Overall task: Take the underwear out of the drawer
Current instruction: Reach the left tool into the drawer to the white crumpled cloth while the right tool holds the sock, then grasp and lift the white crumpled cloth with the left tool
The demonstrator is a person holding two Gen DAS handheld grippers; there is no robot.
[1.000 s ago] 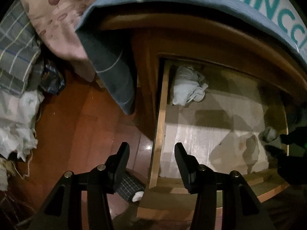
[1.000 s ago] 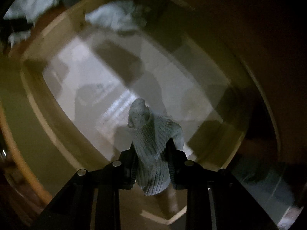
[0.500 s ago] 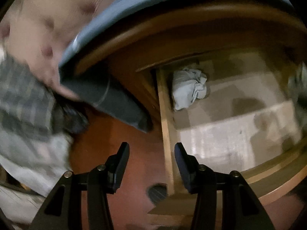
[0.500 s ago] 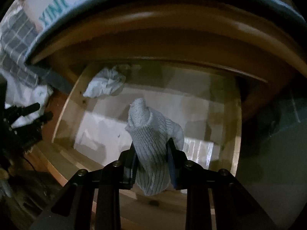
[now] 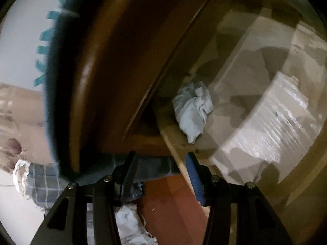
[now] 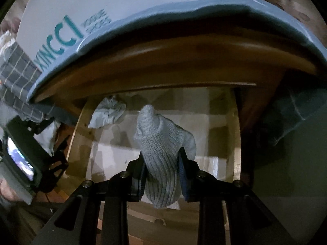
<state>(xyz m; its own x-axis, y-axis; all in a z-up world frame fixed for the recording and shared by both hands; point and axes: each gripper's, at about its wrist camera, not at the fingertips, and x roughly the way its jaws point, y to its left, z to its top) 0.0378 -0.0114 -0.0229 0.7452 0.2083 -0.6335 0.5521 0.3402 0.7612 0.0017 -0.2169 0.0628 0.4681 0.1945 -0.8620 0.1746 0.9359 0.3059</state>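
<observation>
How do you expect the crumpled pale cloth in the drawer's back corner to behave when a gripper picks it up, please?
The crumpled pale cloth is all soft folds, so it will probably sag and partly unfurl. It looks thin, so likely light. It won't roll in the drawer.

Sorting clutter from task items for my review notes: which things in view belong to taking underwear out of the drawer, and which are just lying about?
Part of the job:
- open drawer
- grey ribbed garment, clamped in the right gripper
- crumpled pale garment in the drawer's corner
- left gripper, jaws apart, nothing between them

Lying about:
- blue-grey cloth draped over the cabinet top
- white bag with teal lettering
- checked fabric
</observation>
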